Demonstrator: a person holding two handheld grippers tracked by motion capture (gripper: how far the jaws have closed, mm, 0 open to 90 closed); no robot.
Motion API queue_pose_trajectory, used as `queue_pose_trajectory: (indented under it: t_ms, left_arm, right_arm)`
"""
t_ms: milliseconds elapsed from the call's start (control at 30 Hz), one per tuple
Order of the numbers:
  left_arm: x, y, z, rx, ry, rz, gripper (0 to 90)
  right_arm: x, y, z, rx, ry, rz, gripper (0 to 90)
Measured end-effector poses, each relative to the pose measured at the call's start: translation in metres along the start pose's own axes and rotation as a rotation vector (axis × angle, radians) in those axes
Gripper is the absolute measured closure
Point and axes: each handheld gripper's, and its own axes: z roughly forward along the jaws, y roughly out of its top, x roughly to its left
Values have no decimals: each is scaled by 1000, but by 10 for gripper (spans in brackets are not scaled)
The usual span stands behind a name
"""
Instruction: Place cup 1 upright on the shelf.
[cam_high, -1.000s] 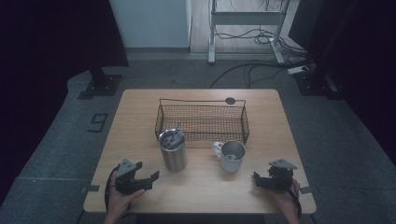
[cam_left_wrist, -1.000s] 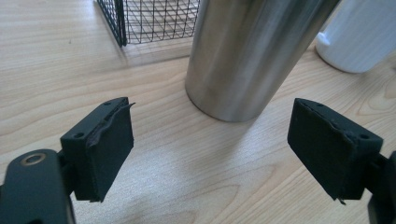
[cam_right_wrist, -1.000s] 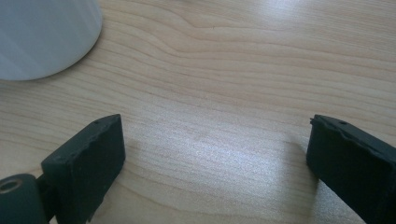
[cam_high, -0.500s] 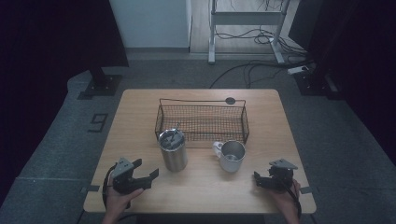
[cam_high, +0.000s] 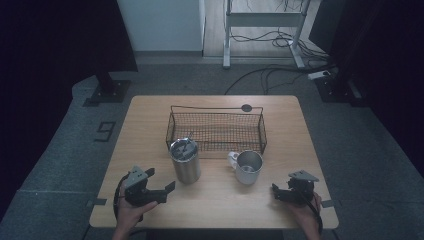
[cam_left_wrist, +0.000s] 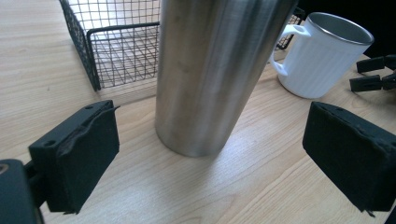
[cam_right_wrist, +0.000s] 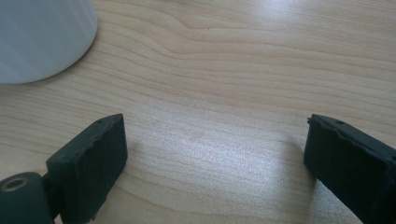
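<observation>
Lining up the left gripper (cam_high: 167, 186), fingers just opened wide with nothing between, on the steel tumbler (cam_left_wrist: 219, 74); next slide forward, then squeeze (right gripper (cam_high: 274, 191) open too).

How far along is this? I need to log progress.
Nothing looks done: the steel tumbler and white mug stand on the table, outside the wire basket. The left gripper, jaws just opened, faces the tumbler. Both grippers hold nothing, so all handling remains.
</observation>
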Motion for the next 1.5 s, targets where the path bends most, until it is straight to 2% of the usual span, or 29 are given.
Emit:
queue_pose_trajectory:
  t_ms: [233, 467, 967, 1500]
  left_arm:
    - [-5, 5, 4, -3, -13, 14, 27]
    - [-10, 10, 18, 11, -20, 31, 21]
    - [-11, 22, 32, 34, -8, 46, 12]
    - [-11, 32, 49, 30, 4, 49, 4]
  right_arm:
    - [0, 0, 0, -1, -1, 1, 61]
    - [0, 0, 0, 0, -3, 1, 66]
    - [0, 0, 0, -2, -5, 4, 73]
    - [0, 0, 0, -3, -6, 6, 76]
